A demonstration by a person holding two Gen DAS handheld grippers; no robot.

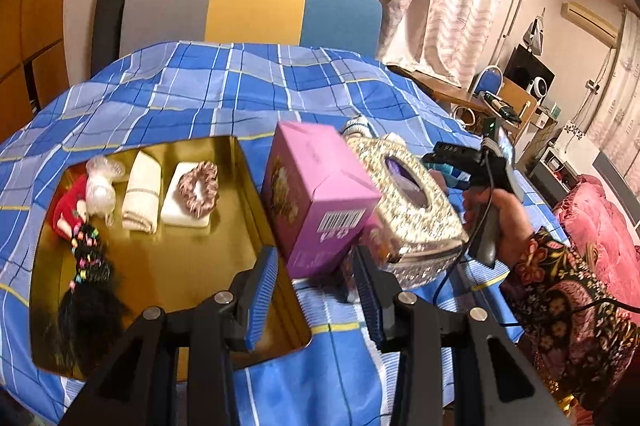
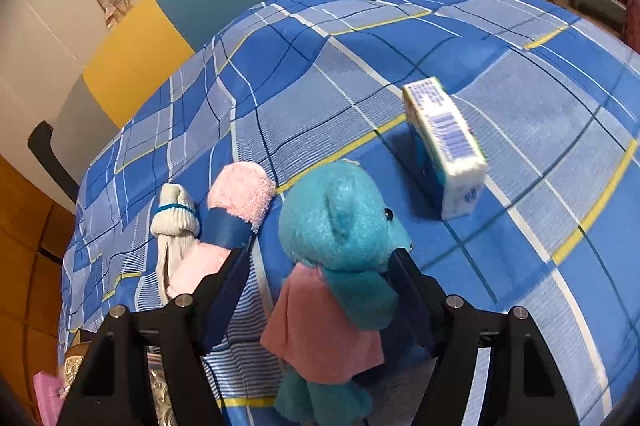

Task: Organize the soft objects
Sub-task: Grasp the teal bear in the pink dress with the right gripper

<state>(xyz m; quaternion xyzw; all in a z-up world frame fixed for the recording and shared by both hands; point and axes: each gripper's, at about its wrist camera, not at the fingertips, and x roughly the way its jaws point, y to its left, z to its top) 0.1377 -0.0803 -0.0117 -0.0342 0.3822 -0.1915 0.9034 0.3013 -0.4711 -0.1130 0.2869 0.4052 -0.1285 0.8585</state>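
1. L gripper (image 1: 316,286): jaws wide apart, nothing between the pads. Pink tissue box (image 1: 316,198) sits just beyond the fingertips, tilted, barcode face toward the camera. Contact betw. box and pads: cannot tell, but the pads do not clamp it.

2. Rhinestone tissue cover (image 1: 416,210): at 3 o'clock of the pink box, touching or just beside it, resting on the blue plaid bedspread (image 1: 200,94).

3. Gold tray (image 1: 192,266): at 9 o'clock of the pink box, on the bedspread. Contents, along the far edge:
- red item w/ clear plastic bag (image 1: 98,186), far-left corner
- rolled cream towel (image 1: 142,194), next along toward 3 o'clock
- brown scrunchie (image 1: 199,189), lying on a white pad (image 1: 176,202)
- black hairpiece w/ coloured beads (image 1: 86,278), near-left side, at 6 o'clock of the red item

4. R gripper (image 2: 320,266): jaws partly open, one pad each side of the teal plush bear (image 2: 344,226) at neck level. The right pad touches the bear; the left pad stands apart from it. Bear is upright, wears a pink cloth, faces 3 o'clock.

5. Left-wrist view: R hand (image 1: 500,222) around its gripper handle, at 3 o'clock of the rhinestone cover.

6. Right-wrist view, on the bedspread:
- pink rolled towel w/ blue band (image 2: 236,214), at 9 o'clock of the bear, just beside it
- white sock w/ teal stripe (image 2: 176,214), at 9 o'clock of the pink towel, touching
- blue-white carton (image 2: 444,146), at 1 o'clock of the bear, apart from it, standing on edge
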